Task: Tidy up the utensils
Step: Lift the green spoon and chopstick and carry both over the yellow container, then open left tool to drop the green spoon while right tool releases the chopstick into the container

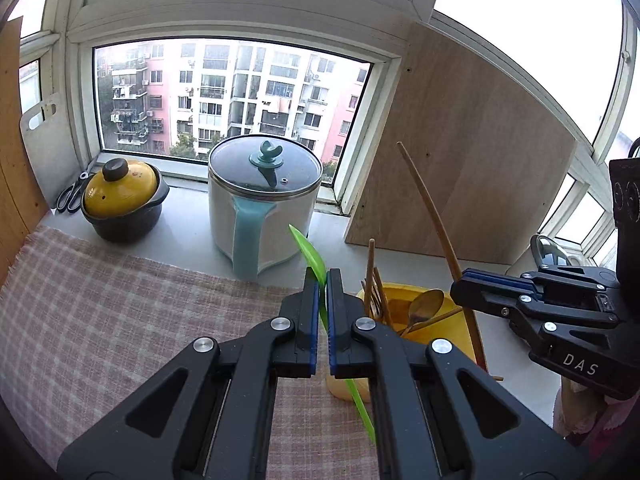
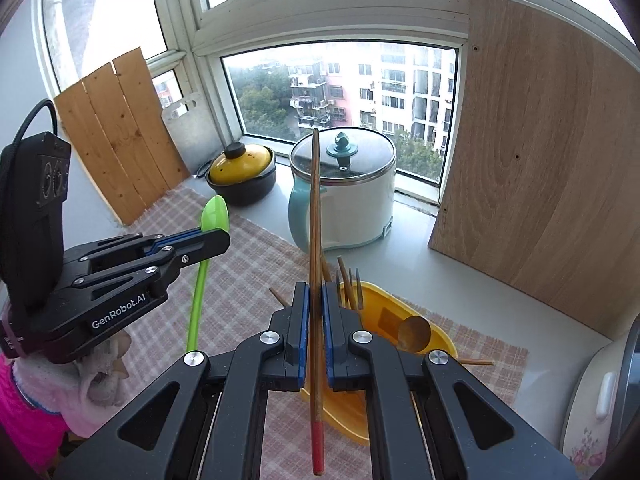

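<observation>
Holding a wooden spoon [image 2: 414,334], fork and chopsticks, yellow tub [image 2: 400,312]; jaws pinch green spoon [image 1: 314,260], chopstick [image 2: 315,240].

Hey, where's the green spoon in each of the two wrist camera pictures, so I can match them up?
Left wrist view: the green spoon sits at centre, clamped edge-on in the left gripper.
Right wrist view: the green spoon is at left, bowl up, held by the left gripper.
Shared landmark: the white pot with glass lid by the window.
</observation>
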